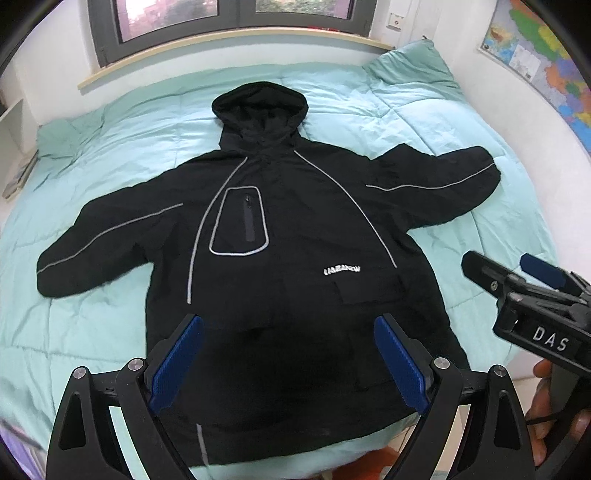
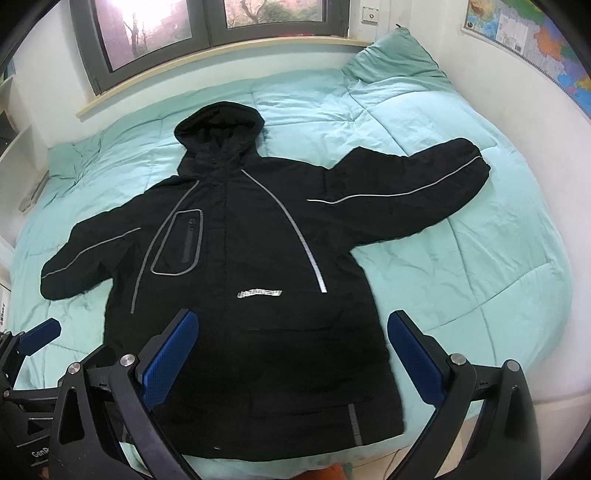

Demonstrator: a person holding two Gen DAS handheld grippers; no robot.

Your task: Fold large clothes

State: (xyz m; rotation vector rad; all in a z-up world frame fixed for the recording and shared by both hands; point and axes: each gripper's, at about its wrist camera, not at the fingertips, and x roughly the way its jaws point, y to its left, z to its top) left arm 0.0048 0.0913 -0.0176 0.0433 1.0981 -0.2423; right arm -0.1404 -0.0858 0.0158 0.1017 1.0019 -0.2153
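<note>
A large black hooded jacket (image 1: 295, 229) with grey reflective piping lies flat, front up, on a bed, sleeves spread out to both sides, hood toward the window; it also shows in the right wrist view (image 2: 251, 258). My left gripper (image 1: 288, 332) is open and empty, hovering above the jacket's lower hem. My right gripper (image 2: 293, 332) is open and empty, above the hem's right part. The right gripper also shows at the right edge of the left wrist view (image 1: 517, 280).
The bed is covered by a mint-green quilt (image 1: 461, 147) with a pillow (image 1: 410, 66) at the far right corner. A window (image 1: 236, 18) and sill lie beyond the bed. A map (image 1: 546, 62) hangs on the right wall. A white shelf (image 1: 11, 129) stands at the left.
</note>
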